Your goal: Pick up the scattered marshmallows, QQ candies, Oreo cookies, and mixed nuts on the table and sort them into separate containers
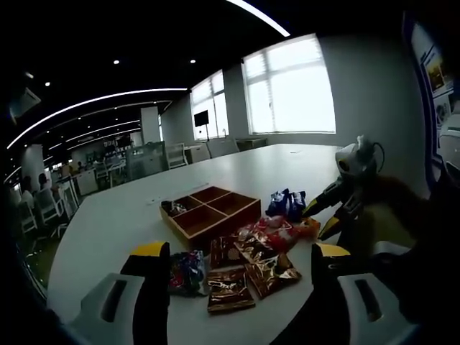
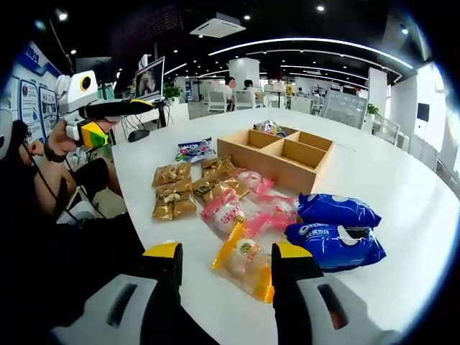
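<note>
Yellow-tipped right gripper (image 2: 224, 259): rising from the bottom of the right gripper view, its jaws are standing wide apart and gripping nothing, straddling the near end of an orange-yellow snack packet (image 2: 246, 264) lying on the table.
Yellow-tipped left gripper (image 1: 237, 262): rising from the bottom of the left gripper view, jaws are likewise standing wide apart and empty, hovering over the near packets; in the right gripper view it is showing at upper left (image 2: 129, 108), held up off the table beside the person.
White table (image 2: 402, 237): it is carrying every packet and the box.
Pink packets (image 2: 241, 205): these are lying in a loose pile just past the orange-yellow packet, centre of the right gripper view.
Blue packets (image 2: 336, 228): two are lying side by side at right of that view, close to the pink pile.
Brown-gold packets (image 2: 180, 187): several are lying left of centre in the right gripper view, touching one another; in the left gripper view, brown foil packets (image 1: 248, 277) are sitting between the jaws.
Blue-and-white packet (image 2: 195, 149): it is lying alone, beyond the brown-gold ones.
Wooden divided box (image 2: 284, 154): it is sitting past the packets, four compartments; a few small packets are lying in its far compartment, contents too small to tell.
Office background: desks, chairs and ceiling lights are filling the distance.
</note>
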A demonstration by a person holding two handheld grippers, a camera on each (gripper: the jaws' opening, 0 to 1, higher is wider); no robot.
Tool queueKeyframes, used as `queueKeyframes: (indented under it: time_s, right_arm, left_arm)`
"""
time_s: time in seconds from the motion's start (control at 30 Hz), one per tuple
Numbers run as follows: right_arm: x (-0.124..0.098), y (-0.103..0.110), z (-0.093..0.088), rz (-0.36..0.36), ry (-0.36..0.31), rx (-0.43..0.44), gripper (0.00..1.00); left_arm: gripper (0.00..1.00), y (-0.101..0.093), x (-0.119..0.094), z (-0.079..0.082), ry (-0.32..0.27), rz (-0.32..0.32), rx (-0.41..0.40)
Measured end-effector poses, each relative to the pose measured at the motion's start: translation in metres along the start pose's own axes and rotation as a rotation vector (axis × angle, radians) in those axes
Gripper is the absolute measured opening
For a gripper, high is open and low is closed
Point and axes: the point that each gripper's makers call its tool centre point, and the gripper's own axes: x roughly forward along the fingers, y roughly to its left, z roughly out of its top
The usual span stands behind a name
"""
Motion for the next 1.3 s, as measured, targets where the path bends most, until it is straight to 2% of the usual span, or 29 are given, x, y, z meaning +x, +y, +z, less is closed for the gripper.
queueKeyframes:
  time_s: [0.17,1.03,1.17,1.3]
  right_arm:
    - [0.002,-0.004,0.0,-0.007,-0.013,-0.006,0.41]
    - [0.0,-0.006,-0.002,-0.012,-0.006,-0.021,0.4]
    - [0.0,-0.01,-0.004,-0.028,-0.001,-0.037,0.34]
    - [0.001,-0.011,-0.005,-0.029,0.002,-0.045,0.34]
  left_arm:
    - [0.84,0.0,-0.001,0.0,0.0,0.001,0.002]
    - [0.84,-0.001,0.0,0.002,-0.003,-0.004,0.011]
    - [0.84,-0.001,0.0,0.002,-0.003,-0.004,0.011]
    - [0.84,-0.001,0.0,0.001,-0.001,-0.004,0.011]
